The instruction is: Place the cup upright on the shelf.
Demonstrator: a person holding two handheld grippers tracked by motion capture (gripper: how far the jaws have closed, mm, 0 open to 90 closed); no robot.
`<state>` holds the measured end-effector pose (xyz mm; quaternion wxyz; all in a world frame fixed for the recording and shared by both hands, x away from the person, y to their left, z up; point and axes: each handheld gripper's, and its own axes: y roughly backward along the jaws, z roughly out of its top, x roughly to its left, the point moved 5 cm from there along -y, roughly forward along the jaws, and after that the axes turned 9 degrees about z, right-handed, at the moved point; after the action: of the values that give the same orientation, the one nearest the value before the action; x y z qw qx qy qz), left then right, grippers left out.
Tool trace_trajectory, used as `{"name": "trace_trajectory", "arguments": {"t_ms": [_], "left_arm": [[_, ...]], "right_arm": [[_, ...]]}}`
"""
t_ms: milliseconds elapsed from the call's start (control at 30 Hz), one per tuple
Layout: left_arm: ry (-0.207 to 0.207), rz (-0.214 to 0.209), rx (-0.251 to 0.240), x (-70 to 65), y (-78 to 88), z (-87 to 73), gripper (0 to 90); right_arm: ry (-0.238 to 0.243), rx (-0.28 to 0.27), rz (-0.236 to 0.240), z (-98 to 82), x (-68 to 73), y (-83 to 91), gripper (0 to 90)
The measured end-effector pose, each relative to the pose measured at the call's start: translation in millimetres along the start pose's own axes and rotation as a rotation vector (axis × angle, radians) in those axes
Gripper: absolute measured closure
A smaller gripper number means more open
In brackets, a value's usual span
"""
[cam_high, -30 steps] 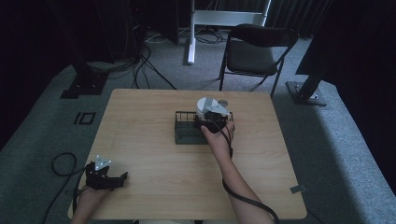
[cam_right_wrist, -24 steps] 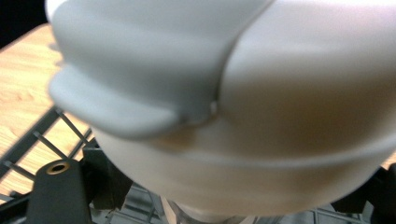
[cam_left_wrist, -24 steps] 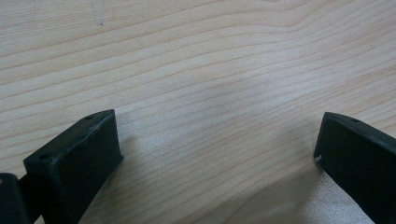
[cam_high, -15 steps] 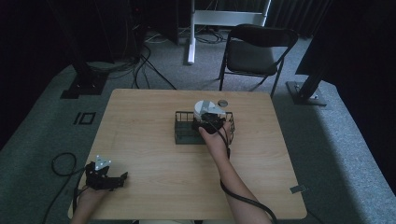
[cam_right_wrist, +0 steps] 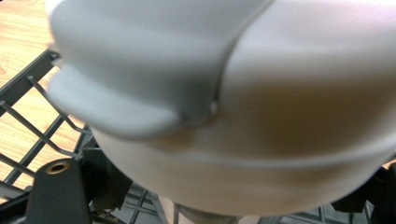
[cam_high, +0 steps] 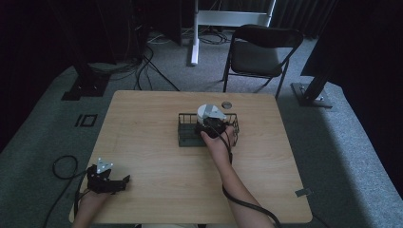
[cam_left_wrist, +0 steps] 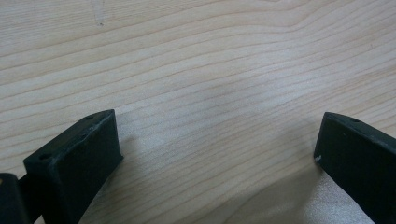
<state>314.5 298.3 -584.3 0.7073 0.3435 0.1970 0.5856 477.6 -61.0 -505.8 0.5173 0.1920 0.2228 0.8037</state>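
In the high view my right gripper [cam_high: 210, 126] is over a black wire basket [cam_high: 183, 129] in the middle of the wooden table [cam_high: 157, 156]. It is shut on a white cup [cam_high: 209, 113], held just above the basket's right half. The right gripper view has the cup [cam_right_wrist: 243, 116] very close and blurred between my two jaws, with the basket's wires [cam_right_wrist: 29, 122] underneath. My left gripper [cam_high: 124, 181] rests at the table's near left corner. In the left gripper view it [cam_left_wrist: 219, 140] is open, with bare wood between the jaws.
A small dark round thing [cam_high: 227, 104] lies on the table just behind the basket. A black folding chair [cam_high: 259, 52] stands beyond the far edge, with stand bases and cables on the grey carpet around it.
My right gripper has carried the white cup a little lower and nearer, down over the basket. The left gripper has stayed where it was.
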Motion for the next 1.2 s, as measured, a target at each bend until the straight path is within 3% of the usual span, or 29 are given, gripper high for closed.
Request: {"name": "trace_trajectory", "arguments": {"t_ms": [100,300,500,700,833,1200], "left_arm": [[0.000,0.000,0.000,0.0,0.0,0.0,0.6],[0.000,0.000,0.000,0.0,0.0,0.0,0.6],[0.000,0.000,0.000,0.0,0.0,0.0,0.6],[0.000,0.000,0.000,0.0,0.0,0.0,0.6],[0.000,0.000,0.000,0.0,0.0,0.0,0.6],[0.000,0.000,0.000,0.0,0.0,0.0,0.6]], "right_arm": [[0.005,-0.006,-0.009,-1.2,1.7,0.3,18.4],[-0.037,-0.030,-0.014,-4.7,-0.8,1.2,18.4],[-0.033,-0.037,-0.016,-5.7,-1.1,1.0,18.3],[-0.027,-0.031,0.023,-5.7,-4.0,1.6,17.7],[-0.009,-0.034,0.024,-5.2,-3.6,3.4,12.7],[0.015,-0.095,0.100,-4.7,-5.7,11.1,11.7]]}}
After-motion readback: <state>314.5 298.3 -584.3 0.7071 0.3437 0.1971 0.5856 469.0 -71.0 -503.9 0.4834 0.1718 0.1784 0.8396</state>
